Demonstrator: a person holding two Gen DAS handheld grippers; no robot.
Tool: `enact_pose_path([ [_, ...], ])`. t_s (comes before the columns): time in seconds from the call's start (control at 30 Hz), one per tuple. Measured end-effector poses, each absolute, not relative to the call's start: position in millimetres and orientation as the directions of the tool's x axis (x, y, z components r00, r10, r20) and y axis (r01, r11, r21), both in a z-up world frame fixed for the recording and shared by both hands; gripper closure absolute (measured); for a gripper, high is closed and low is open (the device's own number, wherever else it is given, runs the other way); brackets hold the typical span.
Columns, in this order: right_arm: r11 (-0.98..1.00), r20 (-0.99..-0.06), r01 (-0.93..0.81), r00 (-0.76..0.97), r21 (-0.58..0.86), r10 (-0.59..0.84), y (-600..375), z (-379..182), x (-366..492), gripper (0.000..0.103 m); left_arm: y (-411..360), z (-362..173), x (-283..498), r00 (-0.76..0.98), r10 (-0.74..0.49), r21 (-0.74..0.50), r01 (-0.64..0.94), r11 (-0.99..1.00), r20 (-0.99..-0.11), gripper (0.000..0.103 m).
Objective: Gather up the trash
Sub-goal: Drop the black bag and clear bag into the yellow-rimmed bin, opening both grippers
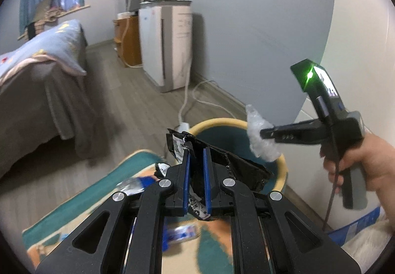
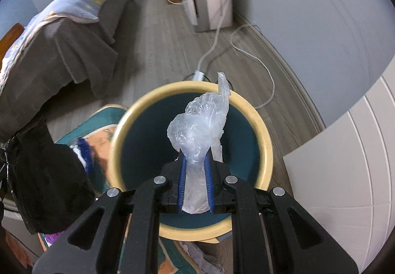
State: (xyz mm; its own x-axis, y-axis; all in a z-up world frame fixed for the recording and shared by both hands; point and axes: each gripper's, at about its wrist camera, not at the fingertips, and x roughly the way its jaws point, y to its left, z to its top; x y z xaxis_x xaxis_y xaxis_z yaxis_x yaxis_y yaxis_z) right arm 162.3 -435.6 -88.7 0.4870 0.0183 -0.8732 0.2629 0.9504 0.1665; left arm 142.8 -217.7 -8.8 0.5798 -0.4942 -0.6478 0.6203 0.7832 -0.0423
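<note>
My left gripper (image 1: 196, 153) is shut on a black crumpled wrapper (image 1: 237, 163) with a white label, held just left of a round bin (image 1: 282, 170) with a yellow rim and teal inside. My right gripper (image 2: 195, 155) is shut on a clear crumpled plastic bag (image 2: 200, 126) and holds it above the bin's opening (image 2: 138, 126). In the left wrist view the right gripper (image 1: 265, 134) comes in from the right with the plastic bag (image 1: 261, 136) over the bin. The black wrapper (image 2: 44, 175) shows at the left of the right wrist view.
A teal and orange rug (image 1: 74, 205) with blue-and-white wrappers (image 1: 182, 234) lies under me. A bed (image 1: 37, 71) stands left. A white appliance (image 1: 165, 44), cables and a power strip (image 2: 198, 75) lie behind the bin. A wall (image 1: 246, 27) is close on the right.
</note>
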Motion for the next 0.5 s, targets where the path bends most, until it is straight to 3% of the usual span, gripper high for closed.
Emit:
enact_pose_path([
  [0.27, 0.930, -0.890, 0.321, 0.456, 0.181, 0.016, -454, -105, 164, 0.088, -263, -44, 172, 0.528, -0.485, -0.044, 0.644, 0.764, -0.697, 0.092],
  [0.33, 0.928, -0.892, 0.322, 0.452, 0.187, 0.023, -455, -107, 165, 0.086, -265, -52, 177, 0.522, -0.474, -0.043, 0.639, 0.768, -0.709, 0.088],
  [0.43, 0.925, -0.888, 0.316, 0.457, 0.208, 0.044, -453, -107, 169, 0.073, -263, -58, 177, 0.531, -0.458, -0.031, 0.629, 0.777, -0.713, 0.073],
  [0.5, 0.928, -0.883, 0.308, 0.468, 0.211, 0.046, -450, -104, 171, 0.061, -260, -59, 177, 0.541, -0.449, -0.026, 0.618, 0.786, -0.712, 0.052],
])
